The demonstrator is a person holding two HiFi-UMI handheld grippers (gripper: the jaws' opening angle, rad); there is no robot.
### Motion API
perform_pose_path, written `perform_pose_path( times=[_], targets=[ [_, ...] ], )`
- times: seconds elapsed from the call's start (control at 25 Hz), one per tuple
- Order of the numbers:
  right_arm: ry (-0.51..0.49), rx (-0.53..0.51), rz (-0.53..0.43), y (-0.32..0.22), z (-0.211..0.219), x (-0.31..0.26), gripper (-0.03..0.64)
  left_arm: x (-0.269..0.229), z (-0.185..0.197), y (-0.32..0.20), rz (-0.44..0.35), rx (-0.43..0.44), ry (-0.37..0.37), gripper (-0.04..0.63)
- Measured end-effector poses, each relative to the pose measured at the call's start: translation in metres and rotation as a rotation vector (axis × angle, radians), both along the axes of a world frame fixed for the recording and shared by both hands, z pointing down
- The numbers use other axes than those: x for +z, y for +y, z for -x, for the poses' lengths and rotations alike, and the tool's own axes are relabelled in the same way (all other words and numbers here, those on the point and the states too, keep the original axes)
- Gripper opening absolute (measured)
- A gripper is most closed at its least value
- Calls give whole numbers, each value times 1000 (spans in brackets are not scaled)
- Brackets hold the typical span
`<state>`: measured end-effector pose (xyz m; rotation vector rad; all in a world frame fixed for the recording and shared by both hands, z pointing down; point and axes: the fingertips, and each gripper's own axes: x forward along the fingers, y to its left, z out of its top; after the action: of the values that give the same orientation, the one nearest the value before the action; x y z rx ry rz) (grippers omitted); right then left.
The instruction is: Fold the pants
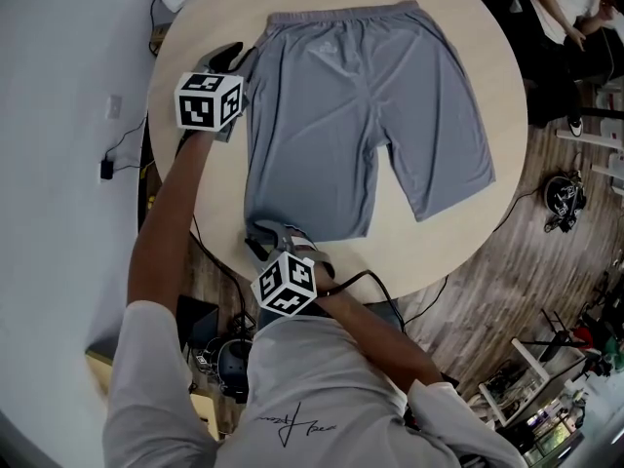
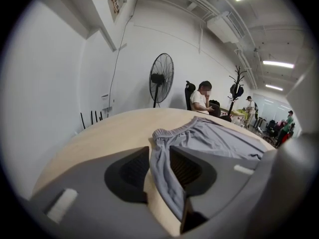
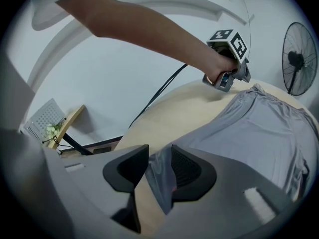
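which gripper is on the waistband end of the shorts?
The left gripper, at the waistband corner of the shorts on the far side, cloth between its fingers. The right gripper sits at the near leg hem instead.

Grey pants [image 1: 361,115] lie spread flat on the round table [image 1: 497,57], waistband at the far side, legs pointing near. The left gripper [image 1: 234,57] sits at the waistband's left corner, and the right gripper [image 1: 263,232] at the near leg's hem.
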<state>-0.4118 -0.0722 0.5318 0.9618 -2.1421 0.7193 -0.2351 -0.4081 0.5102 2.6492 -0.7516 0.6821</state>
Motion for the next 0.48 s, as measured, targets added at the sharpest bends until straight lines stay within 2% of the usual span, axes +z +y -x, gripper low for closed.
perform_pose_path(
  times=[0.08, 0.24, 0.32, 0.48],
  targets=[
    [20, -2, -6, 0, 0, 4, 115, 4, -6, -6, 19, 2, 1, 171],
    [38, -11, -18, 5, 1, 9, 115, 12, -12, -17, 32, -13, -13, 183],
    [36, -24, -18, 9, 3, 10, 115, 18, -13, -18, 43, -11, -27, 255],
    [76, -66, -33, 11, 4, 14, 115, 26, -21, -20, 49, 14, -50, 288]
  ],
)
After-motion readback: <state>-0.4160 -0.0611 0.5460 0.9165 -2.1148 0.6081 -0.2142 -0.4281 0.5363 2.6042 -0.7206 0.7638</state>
